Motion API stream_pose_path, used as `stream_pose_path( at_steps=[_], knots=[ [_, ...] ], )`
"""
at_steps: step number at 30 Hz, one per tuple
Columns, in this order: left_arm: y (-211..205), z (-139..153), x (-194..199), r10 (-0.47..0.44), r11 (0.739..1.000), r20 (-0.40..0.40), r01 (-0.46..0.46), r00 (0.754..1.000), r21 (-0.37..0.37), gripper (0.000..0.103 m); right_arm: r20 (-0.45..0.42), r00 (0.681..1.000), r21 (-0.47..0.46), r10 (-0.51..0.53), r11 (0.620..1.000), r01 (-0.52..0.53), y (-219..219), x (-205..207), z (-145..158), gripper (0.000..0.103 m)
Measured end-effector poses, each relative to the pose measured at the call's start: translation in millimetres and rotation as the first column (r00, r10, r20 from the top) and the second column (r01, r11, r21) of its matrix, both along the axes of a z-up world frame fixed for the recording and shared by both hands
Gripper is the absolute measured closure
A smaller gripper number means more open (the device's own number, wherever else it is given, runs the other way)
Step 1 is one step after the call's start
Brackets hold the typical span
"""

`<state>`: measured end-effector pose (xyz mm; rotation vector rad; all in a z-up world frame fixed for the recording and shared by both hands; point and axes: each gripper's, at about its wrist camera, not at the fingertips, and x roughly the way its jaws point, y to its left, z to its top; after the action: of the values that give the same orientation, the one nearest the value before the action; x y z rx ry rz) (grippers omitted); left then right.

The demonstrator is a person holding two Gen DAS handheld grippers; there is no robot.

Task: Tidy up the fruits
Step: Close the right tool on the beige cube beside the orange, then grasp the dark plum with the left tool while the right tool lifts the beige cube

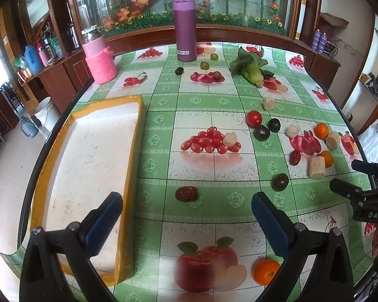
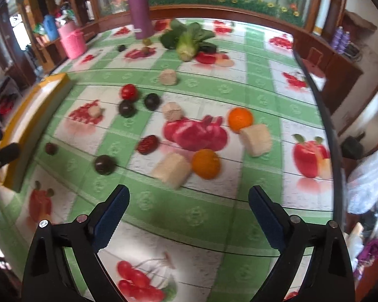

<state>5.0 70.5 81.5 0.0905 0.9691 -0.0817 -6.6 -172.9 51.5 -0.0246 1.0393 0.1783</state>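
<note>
Loose fruit lies on a green-and-white fruit-print tablecloth. In the left wrist view a white tray with a yellow rim sits at left and holds nothing. My left gripper is open and empty above a dark red date; an orange lies by its right finger. The right gripper shows at the right edge. In the right wrist view my right gripper is open and empty, short of an orange, a beige block and a dark plum. A red tomato lies farther back.
A purple bottle stands at the back, a pink knitted jar at back left, and a leafy green vegetable at back right. Several more plums, oranges and beige blocks are scattered at right. The table edge curves along the right.
</note>
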Motion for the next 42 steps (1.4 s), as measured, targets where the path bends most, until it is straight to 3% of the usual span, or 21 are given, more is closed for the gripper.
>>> stream_pose_path(
  at_steps=[4,7,13,16,17,19,30,38,41,42],
  knots=[
    [0,-5,-1,0.009,1.000,-0.022,-0.009,1.000,0.005,0.000,-0.027,0.998,0.044,0.048,0.998,-0.047,13,6,-5,0.008],
    [-1,-10,-1,0.011,1.000,-0.037,-0.011,0.999,0.003,0.000,-0.058,0.996,0.045,0.062,0.997,-0.060,19,18,-15,0.019],
    [-1,-12,-4,0.002,1.000,-0.043,-0.001,0.999,0.009,0.000,-0.069,0.995,0.003,0.067,0.998,-0.067,23,30,-27,0.021],
    [-3,-13,-3,-0.006,1.000,-0.051,0.006,0.999,0.012,0.000,-0.097,0.991,-0.020,0.093,0.995,-0.095,26,36,-36,0.036],
    [-5,-14,-2,-0.009,1.000,-0.053,0.010,0.999,0.014,0.000,-0.113,0.989,-0.025,0.100,0.994,-0.103,26,38,-41,0.049],
    [-9,-15,-1,-0.021,1.000,-0.059,0.022,0.998,0.022,0.000,-0.086,0.991,-0.022,0.107,0.994,-0.110,23,38,-39,0.061],
    [-54,-26,16,-0.130,0.991,-0.127,0.134,0.983,0.025,0.000,-0.061,0.995,0.096,0.077,0.993,-0.071,6,40,-38,0.065],
    [-103,-42,28,-0.241,0.967,-0.167,0.251,0.956,0.044,0.000,-0.060,0.994,0.078,0.088,0.993,-0.083,-12,13,-26,0.065],
    [-113,-50,37,-0.257,0.966,-0.190,0.260,0.948,-0.008,0.014,-0.042,0.995,0.065,0.093,0.994,-0.090,-15,5,-22,0.065],
    [-117,-53,40,-0.259,0.965,-0.202,0.262,0.944,-0.016,0.023,-0.037,0.995,0.064,0.095,0.994,-0.093,-15,3,-21,0.065]
  ],
)
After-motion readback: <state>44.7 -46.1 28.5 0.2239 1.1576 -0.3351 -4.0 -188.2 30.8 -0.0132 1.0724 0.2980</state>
